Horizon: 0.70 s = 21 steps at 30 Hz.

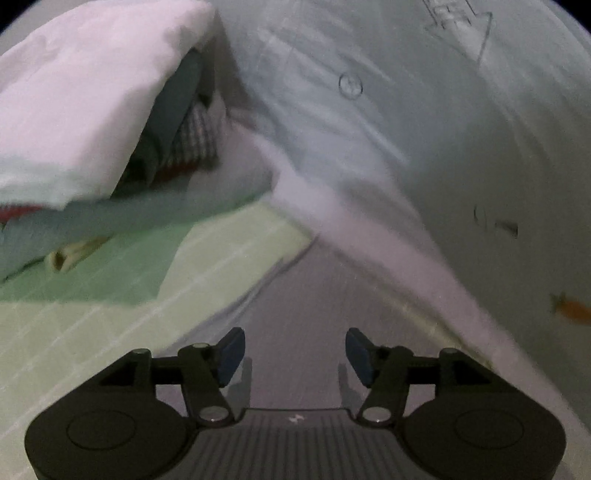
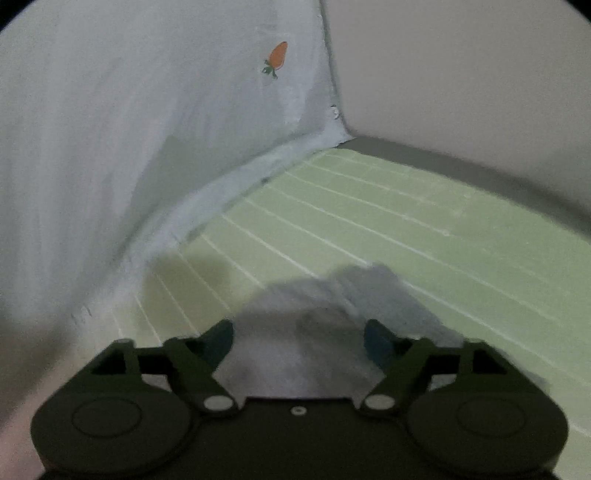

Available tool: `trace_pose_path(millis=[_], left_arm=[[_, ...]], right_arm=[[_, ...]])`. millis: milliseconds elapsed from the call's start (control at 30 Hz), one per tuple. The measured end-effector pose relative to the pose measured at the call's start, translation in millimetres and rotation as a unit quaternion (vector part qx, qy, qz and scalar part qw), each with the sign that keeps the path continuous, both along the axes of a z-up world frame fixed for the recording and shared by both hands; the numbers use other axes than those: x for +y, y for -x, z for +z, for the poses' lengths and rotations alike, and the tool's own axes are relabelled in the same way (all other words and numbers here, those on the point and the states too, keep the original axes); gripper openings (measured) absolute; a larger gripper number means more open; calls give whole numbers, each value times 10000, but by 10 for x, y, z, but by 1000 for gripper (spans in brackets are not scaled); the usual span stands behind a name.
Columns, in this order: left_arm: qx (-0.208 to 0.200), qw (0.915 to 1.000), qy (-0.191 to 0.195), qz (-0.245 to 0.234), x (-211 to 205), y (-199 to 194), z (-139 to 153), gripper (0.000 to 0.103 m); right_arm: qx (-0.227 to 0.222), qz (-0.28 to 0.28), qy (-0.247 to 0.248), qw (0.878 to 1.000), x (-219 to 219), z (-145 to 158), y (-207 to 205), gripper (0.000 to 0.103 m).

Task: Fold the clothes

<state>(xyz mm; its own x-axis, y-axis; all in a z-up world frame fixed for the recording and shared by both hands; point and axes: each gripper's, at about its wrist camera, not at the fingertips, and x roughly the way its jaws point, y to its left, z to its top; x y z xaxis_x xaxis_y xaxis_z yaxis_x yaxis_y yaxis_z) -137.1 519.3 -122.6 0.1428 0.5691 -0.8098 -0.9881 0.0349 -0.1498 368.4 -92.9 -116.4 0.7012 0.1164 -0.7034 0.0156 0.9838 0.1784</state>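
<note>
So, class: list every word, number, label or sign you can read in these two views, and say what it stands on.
No readable words or numbers.
Pencil arrow sketch with scribbles inside, on the wall: too blurred to read.
Circled cross mark, on that wall: a sign, no text.
Carrot picture, on the wall: no lettering.

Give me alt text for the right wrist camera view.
The open right gripper hangs over a grey cloth lying on a pale green striped sheet, with the cloth between its jaws but not pinched. A pale wall with a carrot sticker rises to the left.
</note>
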Motion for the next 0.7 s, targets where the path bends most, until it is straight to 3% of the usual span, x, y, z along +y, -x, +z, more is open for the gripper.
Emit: trace_pose_path(millis=[267, 533, 633, 700], left_arm=[[106, 9990, 427, 43, -417, 192, -161, 70], [279, 9968, 738, 116, -612, 352, -331, 70], [194, 9965, 807, 62, -693, 399, -333, 70], [174, 9965, 815, 45, -715, 397, -344, 70]], right_arm=[[561, -423, -436, 9966, -224, -253, 707, 86], [662, -352, 368, 9965, 8, -243, 1001, 87], [798, -503, 266, 9952, -3, -252, 1071, 89], [1003, -868, 212, 9909, -73, -300, 1128, 97]])
